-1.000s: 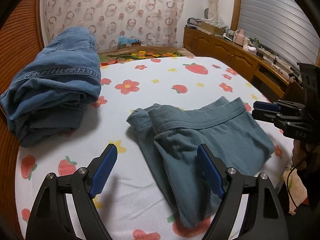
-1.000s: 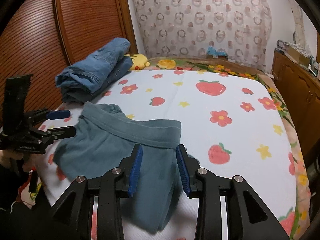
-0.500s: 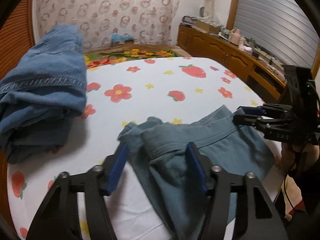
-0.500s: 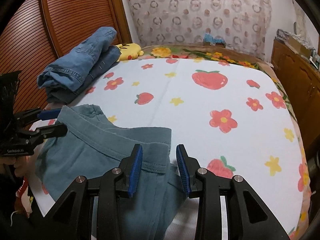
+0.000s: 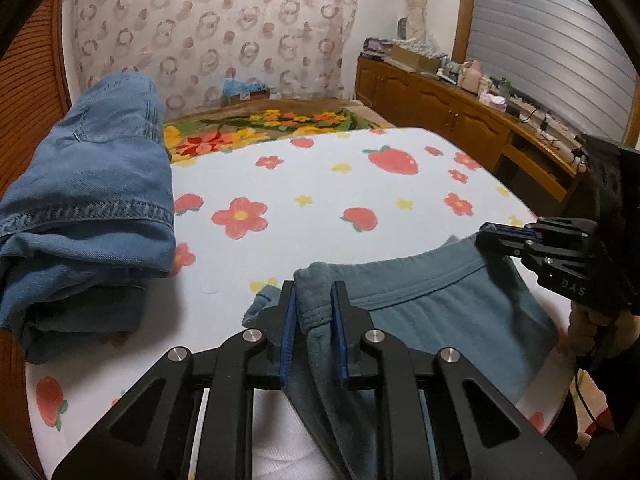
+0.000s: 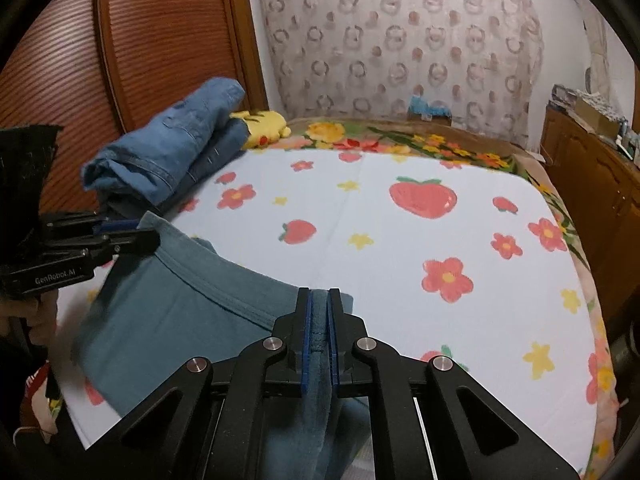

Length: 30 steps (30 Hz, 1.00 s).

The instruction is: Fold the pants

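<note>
Teal pants [image 5: 440,312] lie folded at the near edge of the bed, waistband away from me. My left gripper [image 5: 314,300] has its jaws closing, and the blue pads press on the bunched left end of the waistband. My right gripper [image 6: 319,312] is closing too, pads squeezing the right corner of the waistband of the teal pants [image 6: 180,308]. Each gripper shows in the other's view: the right gripper [image 5: 486,234] at the waistband's right end, the left gripper [image 6: 148,236] at its left end.
Folded blue jeans [image 5: 88,208] are stacked at the bed's left side beside a wooden slatted door [image 6: 160,40]. A yellow plush [image 6: 266,126] lies behind the blue jeans [image 6: 168,152]. The strawberry-print sheet [image 5: 320,200] stretches ahead. A wooden cabinet [image 5: 460,120] runs along the right.
Both grippers moved forward onto the waistband. The left jaws narrowed from wide open to pinching the fabric. The right jaws closed from half open onto the corner.
</note>
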Each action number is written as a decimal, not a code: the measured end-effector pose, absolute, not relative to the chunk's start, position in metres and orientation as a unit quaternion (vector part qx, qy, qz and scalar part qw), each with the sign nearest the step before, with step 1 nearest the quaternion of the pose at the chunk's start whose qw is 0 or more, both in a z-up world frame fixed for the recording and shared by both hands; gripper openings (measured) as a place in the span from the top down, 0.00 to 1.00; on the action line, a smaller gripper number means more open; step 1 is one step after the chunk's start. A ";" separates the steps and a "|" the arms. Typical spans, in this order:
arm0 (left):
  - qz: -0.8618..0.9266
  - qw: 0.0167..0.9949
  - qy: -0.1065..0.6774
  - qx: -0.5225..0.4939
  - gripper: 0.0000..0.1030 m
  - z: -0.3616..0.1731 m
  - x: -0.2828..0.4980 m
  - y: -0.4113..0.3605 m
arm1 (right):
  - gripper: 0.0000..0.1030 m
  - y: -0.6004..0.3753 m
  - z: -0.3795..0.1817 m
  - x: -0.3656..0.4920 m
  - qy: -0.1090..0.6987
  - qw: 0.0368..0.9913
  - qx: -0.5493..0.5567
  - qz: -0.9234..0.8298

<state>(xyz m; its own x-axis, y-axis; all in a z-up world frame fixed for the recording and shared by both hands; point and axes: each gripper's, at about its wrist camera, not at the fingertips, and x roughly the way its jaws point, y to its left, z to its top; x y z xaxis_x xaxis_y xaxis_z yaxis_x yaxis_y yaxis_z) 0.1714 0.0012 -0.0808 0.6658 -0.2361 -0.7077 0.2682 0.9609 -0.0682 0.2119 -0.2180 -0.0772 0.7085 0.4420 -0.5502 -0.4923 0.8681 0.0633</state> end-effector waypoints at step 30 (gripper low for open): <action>-0.114 0.895 0.431 -0.008 0.22 -0.116 0.158 0.016 | 0.50 -0.247 -0.086 0.185 0.351 0.903 -0.018 0.248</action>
<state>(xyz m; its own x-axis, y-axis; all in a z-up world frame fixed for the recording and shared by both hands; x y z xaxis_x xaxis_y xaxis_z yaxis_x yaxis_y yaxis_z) 0.1579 0.0158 -0.1165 0.6028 -0.2107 -0.7696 0.1967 0.9740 -0.1125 0.1853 -0.2470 -0.0862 0.6308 0.4349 -0.6426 -0.4605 0.8764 0.1410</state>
